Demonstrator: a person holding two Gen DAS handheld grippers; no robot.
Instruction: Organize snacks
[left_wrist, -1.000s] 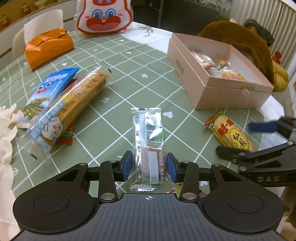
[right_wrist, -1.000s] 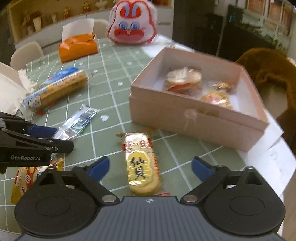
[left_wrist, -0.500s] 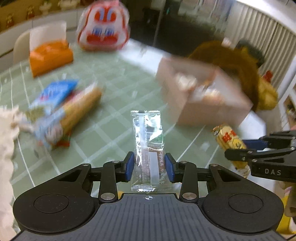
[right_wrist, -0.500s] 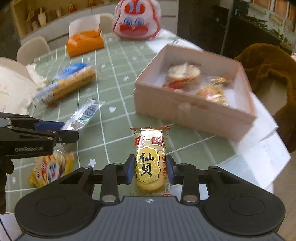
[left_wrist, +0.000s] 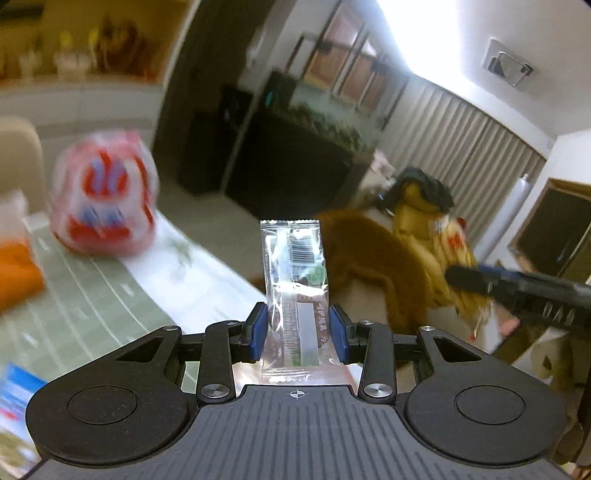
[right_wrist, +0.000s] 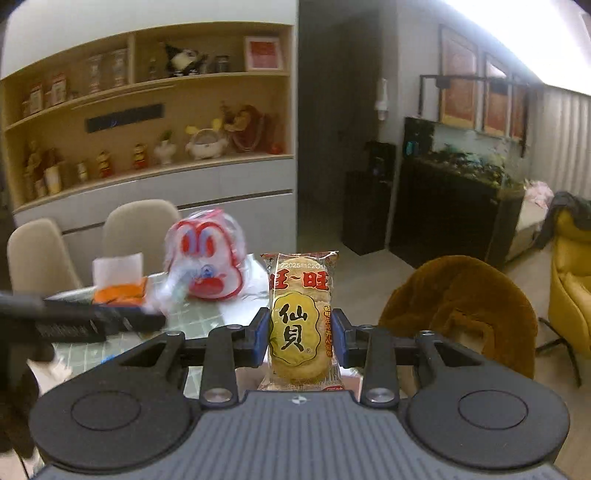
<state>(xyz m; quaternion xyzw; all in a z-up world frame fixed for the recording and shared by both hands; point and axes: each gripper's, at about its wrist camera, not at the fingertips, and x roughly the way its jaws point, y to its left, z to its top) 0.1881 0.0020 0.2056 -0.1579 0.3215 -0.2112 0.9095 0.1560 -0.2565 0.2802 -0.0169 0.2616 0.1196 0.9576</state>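
My left gripper (left_wrist: 297, 330) is shut on a clear-wrapped snack bar (left_wrist: 295, 288), which stands up between the blue pads high above the table. My right gripper (right_wrist: 300, 338) is shut on a yellow rice cracker packet (right_wrist: 301, 325) with red characters at its top, also lifted clear of the table. The right gripper (left_wrist: 517, 291) shows as a dark blurred bar at the right of the left wrist view. At the left of the right wrist view the left gripper (right_wrist: 74, 321) appears the same way. The pink box is out of both views.
The green checked tablecloth (left_wrist: 85, 306) lies low and to the left. On it stand a red and white rabbit-face bag (right_wrist: 207, 262) and an orange tissue box (right_wrist: 120, 290). A brown fuzzy chair back (right_wrist: 461, 306) is at the right. Two beige chairs (right_wrist: 37, 254) stand behind the table.
Both grippers closed on their snacks and lifted them off the table. Both views have swung up from the tabletop toward the room, and the pink box has dropped out of sight.
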